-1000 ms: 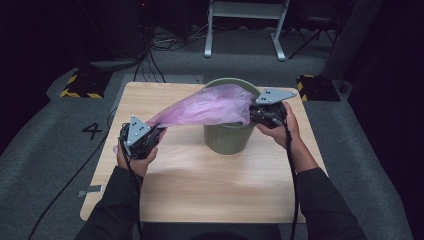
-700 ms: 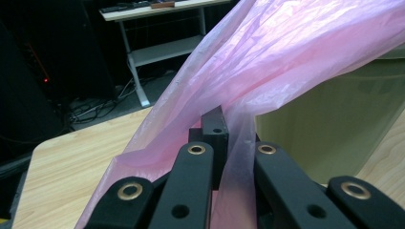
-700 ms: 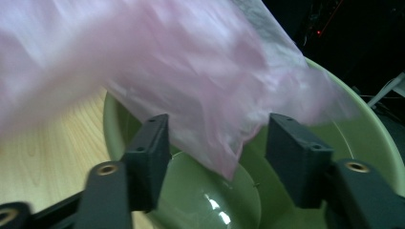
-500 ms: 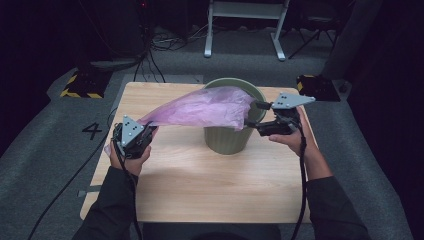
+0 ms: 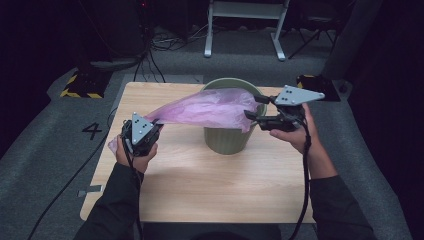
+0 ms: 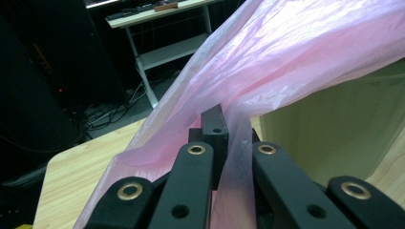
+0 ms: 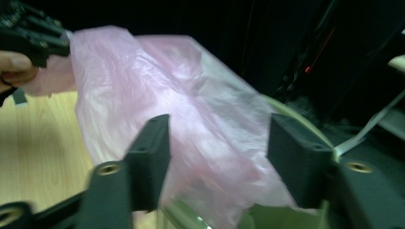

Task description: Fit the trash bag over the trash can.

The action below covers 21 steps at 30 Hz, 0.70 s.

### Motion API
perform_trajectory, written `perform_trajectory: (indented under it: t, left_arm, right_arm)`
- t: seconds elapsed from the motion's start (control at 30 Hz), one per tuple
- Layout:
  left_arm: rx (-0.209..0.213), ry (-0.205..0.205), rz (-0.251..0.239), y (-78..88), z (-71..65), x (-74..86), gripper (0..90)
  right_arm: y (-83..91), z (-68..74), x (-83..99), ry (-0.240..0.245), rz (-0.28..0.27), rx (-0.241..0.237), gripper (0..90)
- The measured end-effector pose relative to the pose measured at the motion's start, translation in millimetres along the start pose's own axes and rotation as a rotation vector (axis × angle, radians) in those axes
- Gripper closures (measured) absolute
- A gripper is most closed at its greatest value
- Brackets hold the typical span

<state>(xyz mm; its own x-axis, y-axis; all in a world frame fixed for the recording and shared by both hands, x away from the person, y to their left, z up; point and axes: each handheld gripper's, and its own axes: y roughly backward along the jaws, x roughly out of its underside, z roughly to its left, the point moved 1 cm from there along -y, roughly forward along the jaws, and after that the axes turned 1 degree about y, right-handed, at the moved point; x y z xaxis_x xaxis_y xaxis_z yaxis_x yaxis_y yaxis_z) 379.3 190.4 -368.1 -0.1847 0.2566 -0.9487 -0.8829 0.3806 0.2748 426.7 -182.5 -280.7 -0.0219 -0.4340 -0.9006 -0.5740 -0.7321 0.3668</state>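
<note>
A thin pink plastic bag (image 5: 205, 107) stretches from my left gripper (image 5: 156, 123) across to the top of an olive-green bin (image 5: 227, 140) on the wooden table (image 5: 210, 185). In the left gripper view the left gripper (image 6: 222, 138) is shut on a pinched fold of the bag (image 6: 310, 52), with the bin wall (image 6: 325, 129) just behind. At the bin's right rim, my right gripper (image 5: 255, 107) is open. Its jaws have just been closing, and in the right gripper view the right gripper (image 7: 219, 152) has the bag's loose end (image 7: 157, 86) lying between them, unpressed.
The bin stands at the table's far middle. Bare wood lies in front of it toward the person. Beyond the table are a white-framed stand (image 5: 245, 25), floor cables (image 5: 155, 45) and yellow-black striped blocks (image 5: 77, 87). A "4" (image 5: 92, 131) marks the grey mat at left.
The right hand has moved right and a little up, away from the bin's front, and its jaws have come off the bag's end. The left gripper has kept its hold.
</note>
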Motion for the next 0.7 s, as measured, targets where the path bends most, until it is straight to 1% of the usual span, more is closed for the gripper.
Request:
perform_trajectory:
  t: [0.03,0.1,0.17,0.2,0.33,0.37,0.4,0.5,0.6,0.7]
  left_arm:
    - [0.003,-0.002,-0.002,-0.4,-0.5,-0.3,89.7]
    - [0.013,0.000,-0.006,-1.0,-2.1,-0.6,89.7]
    - [0.020,-0.001,-0.014,-0.9,-3.5,-1.1,89.7]
    - [0.027,0.004,-0.021,-1.1,-4.8,-1.7,89.6]
    - [0.038,-0.002,-0.038,-1.8,-10.5,-5.6,89.6]
    - [0.042,-0.005,-0.040,-2.2,-12.2,-6.9,89.6]
    - [0.048,-0.009,-0.043,-2.9,-13.7,-8.1,89.6]
    - [0.065,-0.015,-0.053,-5.8,-18.4,-11.4,89.6]
    - [0.076,-0.024,-0.056,-8.6,-23.8,-14.8,89.6]
    - [0.093,-0.031,-0.062,-11.3,-28.8,-18.6,89.6]
  right_arm:
    - [-6.6,-1.2,0.4,-0.009,0.018,-0.004,46.1]
    - [-23.1,-5.4,2.8,-0.028,0.076,0.020,53.3]
    - [-31.7,-7.8,4.6,-0.036,0.096,0.025,54.7]
    - [-36.8,-8.9,5.6,-0.038,0.114,0.036,57.4]
    - [-54.6,-12.5,7.7,-0.024,0.181,0.050,62.5]
    - [-58.0,-13.7,7.8,-0.029,0.194,0.054,63.8]
    - [-61.0,-14.7,8.0,-0.032,0.202,0.048,64.6]
    - [-68.6,-16.0,8.6,-0.024,0.237,0.044,66.0]
    - [-74.5,-16.0,11.1,-0.028,0.267,0.028,67.9]
    - [-78.3,-15.7,13.0,-0.032,0.283,0.016,68.5]
